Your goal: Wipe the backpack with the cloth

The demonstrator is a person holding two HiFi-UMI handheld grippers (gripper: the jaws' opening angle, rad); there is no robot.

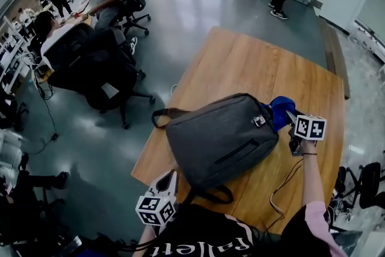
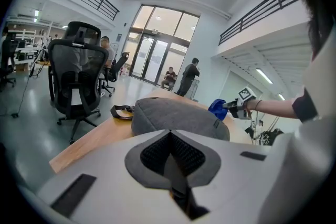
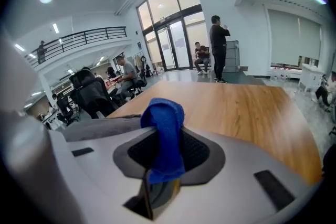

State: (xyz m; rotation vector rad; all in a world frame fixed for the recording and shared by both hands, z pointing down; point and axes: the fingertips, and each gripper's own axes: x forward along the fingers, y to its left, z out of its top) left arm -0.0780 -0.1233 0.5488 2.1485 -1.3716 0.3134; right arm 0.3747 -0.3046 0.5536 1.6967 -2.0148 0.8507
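Observation:
A grey backpack [image 1: 219, 138] lies flat on the wooden table [image 1: 252, 60], its carry handle [image 1: 162, 114] pointing left. My right gripper [image 1: 291, 119] is shut on a blue cloth [image 1: 280, 111], which rests against the backpack's upper right corner. In the right gripper view the cloth [image 3: 165, 120] hangs over the closed jaws, with the backpack [image 3: 100, 127] just beyond. My left gripper [image 1: 170, 179] hovers by the backpack's near left corner, beside a shoulder strap [image 1: 210, 194]. In the left gripper view its jaws [image 2: 169, 138] are shut with nothing between them, facing the backpack [image 2: 178, 115].
A thin cable [image 1: 283, 186] trails over the table's near right part. The table's left edge [image 1: 150, 147] runs close beside the backpack. Black office chairs [image 1: 108, 78] and seated people stand on the floor to the left; other people are at the far doors.

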